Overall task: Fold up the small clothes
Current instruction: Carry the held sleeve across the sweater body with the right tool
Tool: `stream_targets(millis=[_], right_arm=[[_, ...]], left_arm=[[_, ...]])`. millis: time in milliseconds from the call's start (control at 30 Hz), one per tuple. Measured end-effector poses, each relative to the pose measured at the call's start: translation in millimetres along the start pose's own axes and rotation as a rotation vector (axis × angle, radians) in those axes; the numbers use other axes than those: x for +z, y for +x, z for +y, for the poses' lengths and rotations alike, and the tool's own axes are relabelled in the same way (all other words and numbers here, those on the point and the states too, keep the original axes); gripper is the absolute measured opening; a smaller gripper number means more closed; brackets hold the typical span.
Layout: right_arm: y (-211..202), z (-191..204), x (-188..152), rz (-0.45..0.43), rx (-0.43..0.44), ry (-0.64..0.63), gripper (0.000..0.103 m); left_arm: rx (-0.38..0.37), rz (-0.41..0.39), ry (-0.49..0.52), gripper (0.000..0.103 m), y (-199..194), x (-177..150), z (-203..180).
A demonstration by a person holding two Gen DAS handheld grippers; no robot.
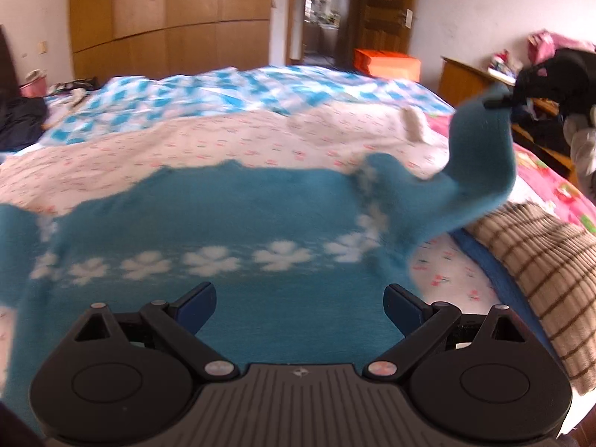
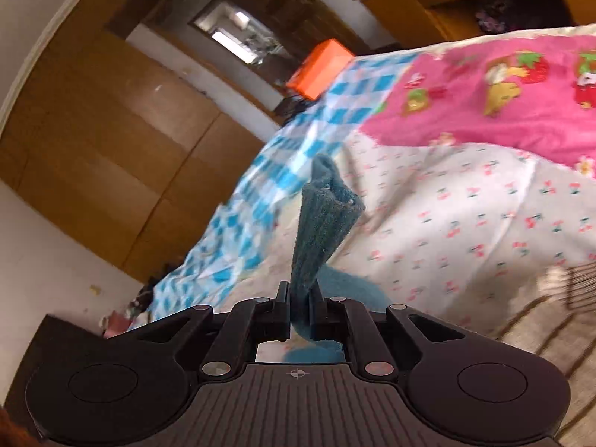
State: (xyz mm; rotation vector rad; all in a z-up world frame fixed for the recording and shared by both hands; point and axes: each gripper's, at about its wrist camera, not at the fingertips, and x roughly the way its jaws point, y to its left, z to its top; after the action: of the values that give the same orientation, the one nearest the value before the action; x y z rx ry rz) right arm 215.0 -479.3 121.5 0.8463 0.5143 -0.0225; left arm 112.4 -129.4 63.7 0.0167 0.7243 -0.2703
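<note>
On bed (image 1: pixel 260 141), blue sweater (image 1: pixel 223 223) lies unfolded; right gripper (image 2: pixel 300 305) pinches its sleeve (image 2: pixel 324 223), left gripper (image 1: pixel 300 305) spread, folding barely begun.

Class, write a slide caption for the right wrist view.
Right gripper shut on the blue sweater's cuff, lifted above the bed.

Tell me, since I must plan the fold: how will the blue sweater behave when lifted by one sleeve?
Probably floppy: the sleeve pinched in the right claw bends and sags down to the blue sweater spread on the bed. Likely light, as a narrow pinch carries the sleeve. Its fuzzy knit should grip rather than slip.
</note>
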Motion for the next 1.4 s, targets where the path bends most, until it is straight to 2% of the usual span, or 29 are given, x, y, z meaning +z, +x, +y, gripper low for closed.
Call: stream_targets(millis=[200, 400, 533, 667, 767, 900, 1000, 1067, 1133, 1233, 1400], right_arm=[[55.2, 111.2, -76.0, 0.158, 0.106, -0.169, 0.010], [123.1, 188.1, -182.9, 0.358, 0.151, -0.296, 0.009], [161.3, 211.9, -255.9, 0.455, 0.089, -0.418, 0.010], [188.1, 203.9, -310.9, 0.571, 0.005, -0.484, 0.011], [191.5, 197.8, -330.1, 0.578, -0.029, -0.516, 0.015], [178.2, 208.5, -333.7, 0.555, 0.004, -0.574, 0.029], [170.6, 223.0, -344.5, 0.530, 0.031, -0.693, 0.036], [171.4, 230.0, -353.2, 0.536, 0.039, -0.753, 0.036], [176.1, 232.5, -361.0, 0.585, 0.020, -0.772, 0.037], [174.1, 241.5, -365.4, 0.593, 0.018, -0.818, 0.037], [160.8, 275.9, -376.3, 0.592, 0.097, -0.895, 0.037]], left_arm=[[0.099, -0.030, -0.094, 0.100, -14.9, -18.4, 73.8], [0.213, -0.058, -0.154, 0.100, -25.9, -41.4, 131.7], [0.236, -0.061, -0.227, 0.100, -29.6, -53.8, 161.2], [0.207, -0.042, -0.321, 0.100, -26.3, -57.8, 186.2], [0.205, -0.065, -0.353, 0.100, -31.1, -59.4, 198.1], [0.218, -0.081, -0.386, 0.100, -33.9, -62.0, 206.9], [0.215, -0.090, -0.424, 0.100, -38.4, -63.5, 216.6], [0.223, -0.096, -0.434, 0.100, -40.5, -63.8, 220.4], [0.241, -0.105, -0.438, 0.100, -43.7, -64.5, 221.7], [0.263, -0.123, -0.447, 0.100, -47.9, -65.3, 225.8], [0.334, -0.160, -0.487, 0.100, -58.7, -66.0, 239.1]])
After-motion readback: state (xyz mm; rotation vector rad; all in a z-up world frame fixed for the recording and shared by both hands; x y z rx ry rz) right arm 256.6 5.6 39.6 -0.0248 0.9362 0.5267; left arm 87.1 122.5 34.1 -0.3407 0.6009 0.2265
